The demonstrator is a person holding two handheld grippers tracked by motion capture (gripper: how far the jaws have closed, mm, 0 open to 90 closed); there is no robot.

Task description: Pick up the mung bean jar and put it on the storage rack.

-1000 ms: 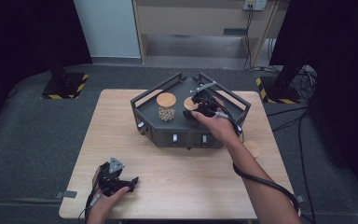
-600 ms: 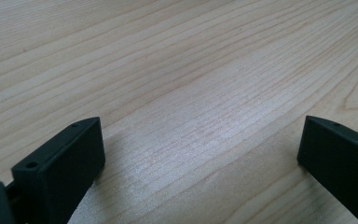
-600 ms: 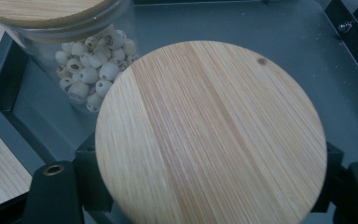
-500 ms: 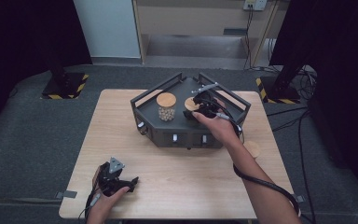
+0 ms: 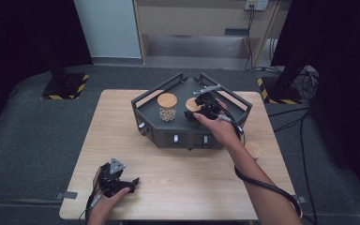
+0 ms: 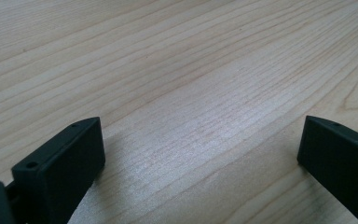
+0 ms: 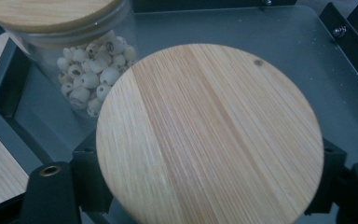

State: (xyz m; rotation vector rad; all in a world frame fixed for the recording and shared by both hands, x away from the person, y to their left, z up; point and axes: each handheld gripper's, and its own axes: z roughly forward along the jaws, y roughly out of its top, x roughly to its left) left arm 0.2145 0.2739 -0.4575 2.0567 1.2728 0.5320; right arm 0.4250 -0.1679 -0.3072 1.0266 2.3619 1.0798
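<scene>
A dark grey tray (image 5: 176,137) stands at the back of the wooden table (image 5: 192,187). On it is a glass jar of pale beads (image 5: 167,107) (image 7: 88,74) with a bamboo lid. Beside that jar is a second jar topped by a round bamboo lid (image 5: 191,104) (image 7: 209,135). My right gripper (image 5: 194,108) (image 7: 207,161) straddles this second jar, one black jaw on each side just under the lid's rim. Its jaws have just been opening, with the jar still between them. My left gripper (image 5: 132,181) (image 6: 200,144) rests open on bare wood near the front left.
A loose bamboo lid (image 5: 253,150) lies on the table to the right of the tray. The tray has raised rails along its back and sides. Cables trail over the dark floor at the right.
</scene>
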